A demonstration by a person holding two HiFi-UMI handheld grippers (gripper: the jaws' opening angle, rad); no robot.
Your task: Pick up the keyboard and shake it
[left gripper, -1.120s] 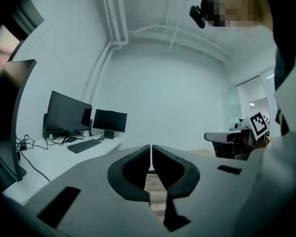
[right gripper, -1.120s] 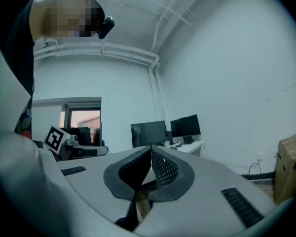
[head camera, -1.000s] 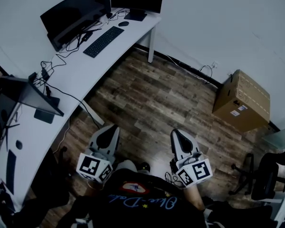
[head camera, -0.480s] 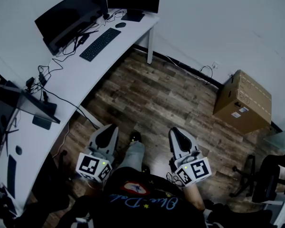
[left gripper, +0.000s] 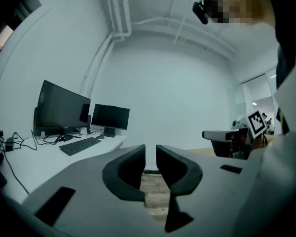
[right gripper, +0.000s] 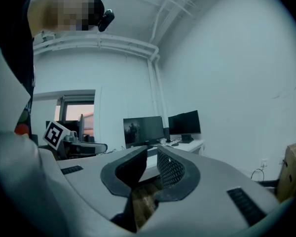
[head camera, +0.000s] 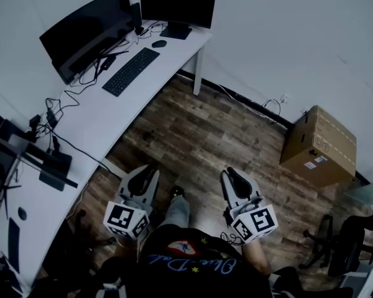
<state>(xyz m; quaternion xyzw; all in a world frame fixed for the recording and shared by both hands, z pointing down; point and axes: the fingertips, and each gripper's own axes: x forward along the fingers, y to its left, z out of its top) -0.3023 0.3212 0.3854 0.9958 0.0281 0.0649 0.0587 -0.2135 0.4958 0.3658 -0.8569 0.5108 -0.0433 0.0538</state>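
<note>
On my far left the white desk (head camera: 112,117) runs along the wall, with loose cables (head camera: 62,98) trailing over its near half. The keyboard (head camera: 130,71) lies flat toward the desk's far end, close to its front edge and just in front of the wide monitor (head camera: 81,33); neither tool touches it. A mouse (head camera: 159,43) sits past the keyboard, near the stand of the second monitor (head camera: 177,4) in the far corner. Low in the head view, over the wooden floor (head camera: 205,129), I hold the left gripper (head camera: 150,169) well apart from the desk's end; its jaws have just been opening and stand a narrow slit apart with nothing between them. The right gripper (head camera: 231,174) beside it points the same way, and its jaws have likewise just been opening, leaving a thin gap that is empty too. Farther right a cardboard box (head camera: 320,144) stands against the wall, and a dark chair (head camera: 342,241) sits at the right edge.
</note>
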